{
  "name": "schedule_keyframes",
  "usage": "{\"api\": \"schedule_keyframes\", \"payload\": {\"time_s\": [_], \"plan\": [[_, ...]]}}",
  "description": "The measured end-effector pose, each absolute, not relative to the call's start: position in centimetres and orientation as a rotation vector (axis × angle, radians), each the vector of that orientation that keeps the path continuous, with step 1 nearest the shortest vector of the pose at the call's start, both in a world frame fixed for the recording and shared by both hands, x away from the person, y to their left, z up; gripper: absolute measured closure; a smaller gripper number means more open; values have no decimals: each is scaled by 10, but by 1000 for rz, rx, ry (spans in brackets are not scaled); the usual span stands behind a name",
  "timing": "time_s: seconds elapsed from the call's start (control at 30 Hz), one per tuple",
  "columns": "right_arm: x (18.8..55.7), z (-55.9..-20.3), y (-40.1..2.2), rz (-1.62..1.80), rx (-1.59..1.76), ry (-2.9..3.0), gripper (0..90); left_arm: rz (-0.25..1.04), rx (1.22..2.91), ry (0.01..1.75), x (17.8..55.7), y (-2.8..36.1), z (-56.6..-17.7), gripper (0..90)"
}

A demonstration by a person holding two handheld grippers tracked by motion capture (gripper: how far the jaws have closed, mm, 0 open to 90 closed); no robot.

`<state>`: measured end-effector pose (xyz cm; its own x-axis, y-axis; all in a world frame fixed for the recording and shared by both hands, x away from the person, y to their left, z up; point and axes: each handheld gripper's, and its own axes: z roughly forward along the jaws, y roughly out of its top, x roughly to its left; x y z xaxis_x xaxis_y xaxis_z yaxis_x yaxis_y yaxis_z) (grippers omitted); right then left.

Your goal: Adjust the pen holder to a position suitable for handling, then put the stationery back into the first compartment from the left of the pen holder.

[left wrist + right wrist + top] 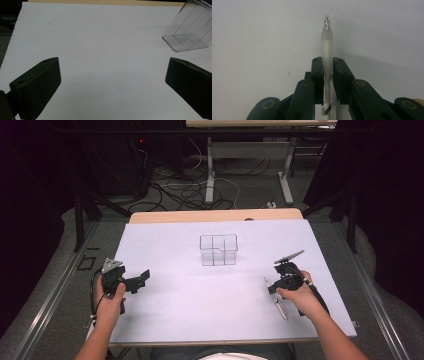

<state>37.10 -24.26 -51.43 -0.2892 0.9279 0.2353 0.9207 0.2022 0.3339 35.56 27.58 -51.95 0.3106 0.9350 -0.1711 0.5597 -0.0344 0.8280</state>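
Note:
A clear pen (327, 47) with a frosted grip sits between the jaws of my right gripper (327, 62), which is shut on it; the pen lies along the jaws with its tip pointing away, over the white sheet. From above, the right gripper (273, 288) is at the table's right, and the pen (281, 307) slants toward the front edge. At the left side my left gripper (142, 279) is open, with nothing between its wide-set jaws (112, 72). A clear divided plastic holder (218, 251) stands mid-table, and appears at the upper right of the left gripper view (187, 32).
A white sheet (200, 310) covers the wooden table (215, 215). Beyond the far edge are table legs and loose cables (200, 190) on the floor. A dark metal frame stands around the table.

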Motion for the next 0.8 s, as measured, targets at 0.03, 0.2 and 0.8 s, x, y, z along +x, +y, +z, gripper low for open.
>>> {"api": "schedule_keyframes", "payload": {"time_s": [0.03,0.2,0.8], "plan": [[371,-513,-243,654,1859,2421,799,544,1708,1359,356,276,-520,1],[370,-509,-244,738,1838,2377,799,543,1708,1359,356,276,-520,1],[366,-499,-247,925,1729,2225,798,546,1713,1358,355,275,-519,2]]}}
